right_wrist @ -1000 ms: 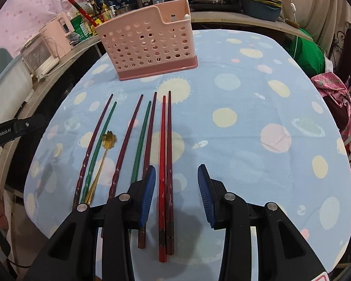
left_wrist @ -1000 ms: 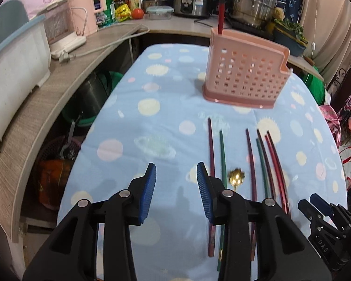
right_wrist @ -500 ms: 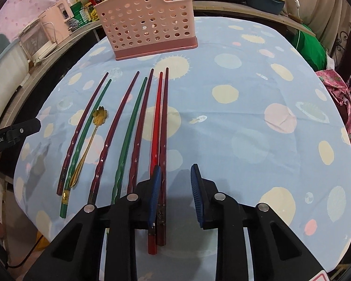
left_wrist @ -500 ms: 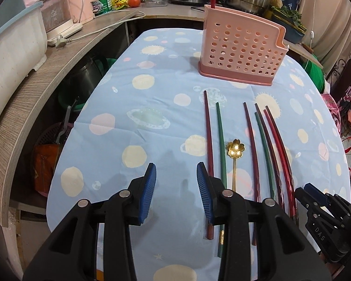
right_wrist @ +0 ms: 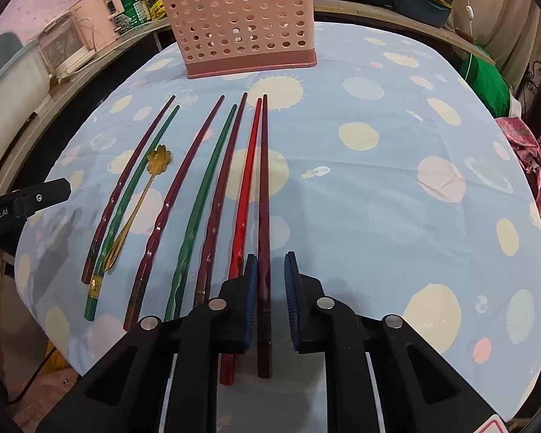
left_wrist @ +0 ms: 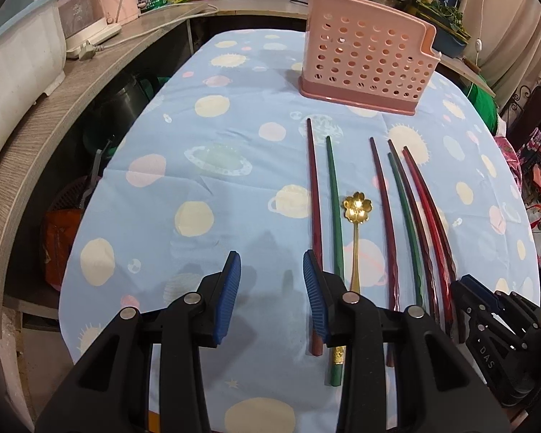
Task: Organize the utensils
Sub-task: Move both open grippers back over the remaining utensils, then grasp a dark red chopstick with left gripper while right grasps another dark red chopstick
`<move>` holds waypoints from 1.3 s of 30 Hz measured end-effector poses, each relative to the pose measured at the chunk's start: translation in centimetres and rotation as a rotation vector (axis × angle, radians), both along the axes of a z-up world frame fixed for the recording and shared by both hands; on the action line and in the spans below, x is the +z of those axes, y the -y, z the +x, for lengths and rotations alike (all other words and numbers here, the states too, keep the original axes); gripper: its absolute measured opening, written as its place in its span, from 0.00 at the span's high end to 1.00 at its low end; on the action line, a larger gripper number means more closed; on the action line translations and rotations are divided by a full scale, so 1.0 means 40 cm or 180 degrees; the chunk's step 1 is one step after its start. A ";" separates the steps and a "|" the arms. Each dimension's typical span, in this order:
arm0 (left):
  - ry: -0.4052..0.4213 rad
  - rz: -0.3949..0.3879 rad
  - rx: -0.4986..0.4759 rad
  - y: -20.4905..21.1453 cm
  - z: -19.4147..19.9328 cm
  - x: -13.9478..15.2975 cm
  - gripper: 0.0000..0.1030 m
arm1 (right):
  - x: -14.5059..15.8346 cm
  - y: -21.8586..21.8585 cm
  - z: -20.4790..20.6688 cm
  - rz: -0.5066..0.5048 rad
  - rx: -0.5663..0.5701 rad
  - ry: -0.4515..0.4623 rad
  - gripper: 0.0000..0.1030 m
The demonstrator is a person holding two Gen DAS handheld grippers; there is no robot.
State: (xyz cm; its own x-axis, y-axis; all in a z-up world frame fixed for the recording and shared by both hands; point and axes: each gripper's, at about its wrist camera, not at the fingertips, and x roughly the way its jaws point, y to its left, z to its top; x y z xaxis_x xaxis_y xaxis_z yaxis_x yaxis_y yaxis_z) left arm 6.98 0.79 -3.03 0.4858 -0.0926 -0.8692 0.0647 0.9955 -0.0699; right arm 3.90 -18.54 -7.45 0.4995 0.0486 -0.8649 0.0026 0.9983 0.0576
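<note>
Our right tongs (right_wrist: 268,279) have just been closing around the dark maroon chopstick (right_wrist: 264,195), rightmost of the row on the surface (right_wrist: 378,216); the right pad still stands clear. Our left tongs (left_wrist: 272,288) hang spread and empty left of the row. The pink holder (right_wrist: 249,21) stands beyond.

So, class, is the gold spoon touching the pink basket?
Apart. The right wrist view shows bare cloth between the gold spoon and the pink basket.

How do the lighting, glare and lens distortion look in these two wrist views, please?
Left wrist view: bright glare on the gold spoon bowl, soft finger shadows on the tablecloth, dark rounded corners. Right wrist view: chopsticks bow outward from fisheye distortion; even lighting, focus sharp.
</note>
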 end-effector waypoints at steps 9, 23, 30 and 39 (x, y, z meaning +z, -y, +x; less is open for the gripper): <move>-0.0132 0.0012 -0.0111 0.028 -0.020 -0.039 0.67 | -0.001 0.014 0.004 0.0062 -0.0022 0.0000 0.93; -0.0303 0.0002 -0.0214 0.054 -0.024 -0.089 0.68 | -0.002 0.017 0.004 0.0102 -0.0033 -0.0007 0.93; -0.0249 0.0088 -0.0268 0.062 -0.029 -0.090 0.85 | -0.002 0.016 0.005 0.0104 -0.0029 -0.0013 0.93; -0.0247 -0.0027 -0.0268 0.048 -0.033 -0.080 0.93 | 0.001 0.008 0.011 0.0115 -0.0011 -0.0016 0.93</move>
